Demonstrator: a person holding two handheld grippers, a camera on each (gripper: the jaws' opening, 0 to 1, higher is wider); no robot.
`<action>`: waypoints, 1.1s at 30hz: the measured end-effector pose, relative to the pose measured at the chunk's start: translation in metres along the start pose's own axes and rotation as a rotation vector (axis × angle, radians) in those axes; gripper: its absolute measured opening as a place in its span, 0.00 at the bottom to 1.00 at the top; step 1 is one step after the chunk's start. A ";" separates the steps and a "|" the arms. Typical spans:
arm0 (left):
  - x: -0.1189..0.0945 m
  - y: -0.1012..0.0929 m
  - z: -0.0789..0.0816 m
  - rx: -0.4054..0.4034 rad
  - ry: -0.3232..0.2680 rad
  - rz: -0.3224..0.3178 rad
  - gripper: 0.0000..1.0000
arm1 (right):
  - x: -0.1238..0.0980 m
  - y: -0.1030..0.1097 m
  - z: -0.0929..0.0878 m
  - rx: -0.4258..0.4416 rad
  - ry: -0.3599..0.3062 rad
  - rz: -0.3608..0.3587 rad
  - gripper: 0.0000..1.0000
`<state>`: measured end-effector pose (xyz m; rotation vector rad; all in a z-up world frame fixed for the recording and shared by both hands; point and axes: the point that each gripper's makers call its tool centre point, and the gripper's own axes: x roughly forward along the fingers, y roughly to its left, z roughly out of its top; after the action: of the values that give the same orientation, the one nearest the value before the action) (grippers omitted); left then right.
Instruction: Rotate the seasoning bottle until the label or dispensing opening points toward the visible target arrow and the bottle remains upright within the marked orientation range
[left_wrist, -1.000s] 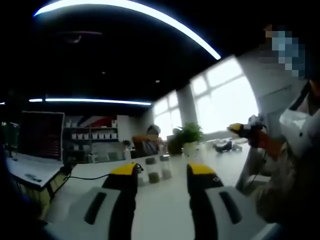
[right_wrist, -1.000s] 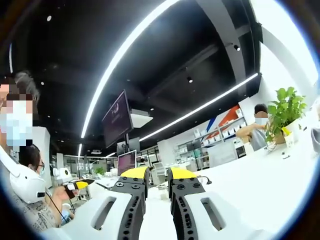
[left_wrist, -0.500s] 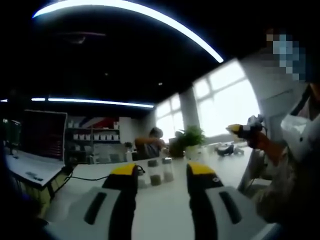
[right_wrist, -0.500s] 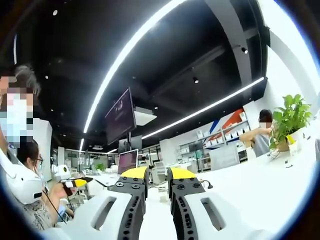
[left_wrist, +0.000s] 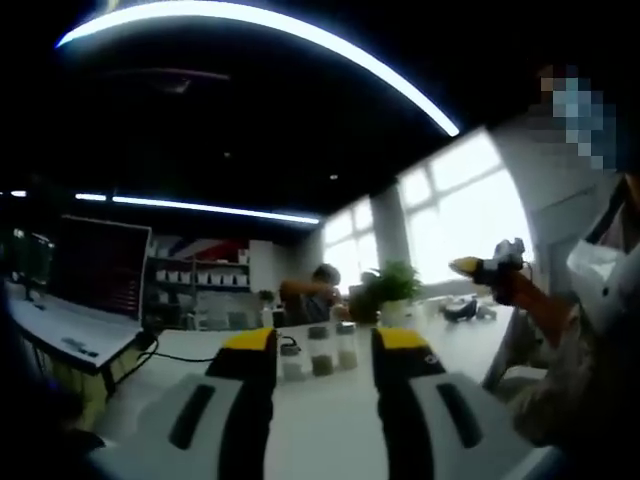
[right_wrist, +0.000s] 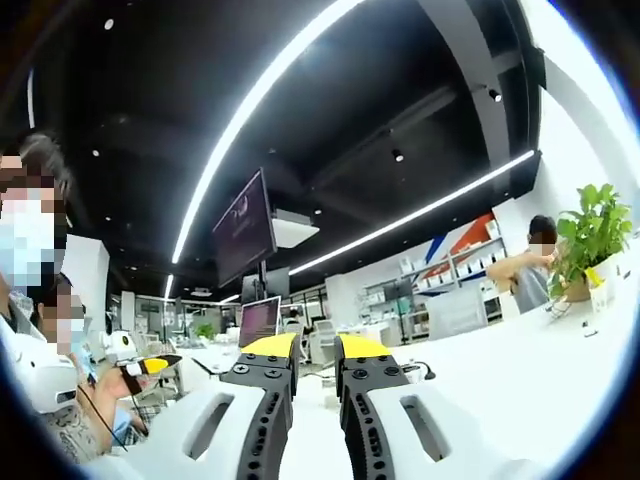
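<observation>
Three small seasoning bottles (left_wrist: 322, 357) stand upright in a row on the white table (left_wrist: 320, 430), far ahead and framed by my left gripper's jaws. My left gripper (left_wrist: 324, 342) is open, well short of the bottles, with nothing held. Labels and any arrow are too small to make out. My right gripper (left_wrist: 487, 268) enters the left gripper view from the right, raised in a hand. In its own view the right gripper (right_wrist: 316, 348) has a narrow gap between its jaws and holds nothing. The left gripper (right_wrist: 152, 367) appears low at the left there.
A potted plant (left_wrist: 393, 287) and a seated person (left_wrist: 318, 293) are behind the bottles. A cable (left_wrist: 180, 356) runs over the table to the left. Shelves (left_wrist: 195, 290) line the far wall. In the right gripper view a monitor (right_wrist: 244, 229) hangs overhead.
Both views have drifted slightly with the hands. The bottles now sit a little further right between the left jaws. Neither gripper's jaw gap has changed.
</observation>
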<state>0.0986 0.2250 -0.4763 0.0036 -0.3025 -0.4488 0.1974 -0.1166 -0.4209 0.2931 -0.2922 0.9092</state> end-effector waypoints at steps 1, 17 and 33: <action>0.000 0.000 0.000 0.001 0.001 0.000 0.40 | 0.003 0.000 -0.002 -0.002 0.004 0.002 0.13; -0.003 0.010 -0.003 -0.013 -0.001 0.007 0.40 | 0.069 -0.020 -0.041 -0.091 0.112 -0.043 0.15; -0.022 0.049 -0.007 0.001 0.007 0.124 0.40 | 0.133 -0.035 -0.086 -0.150 0.220 -0.099 0.17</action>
<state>0.1025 0.2778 -0.4854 -0.0127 -0.2938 -0.3259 0.3137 -0.0088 -0.4553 0.0668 -0.1407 0.8087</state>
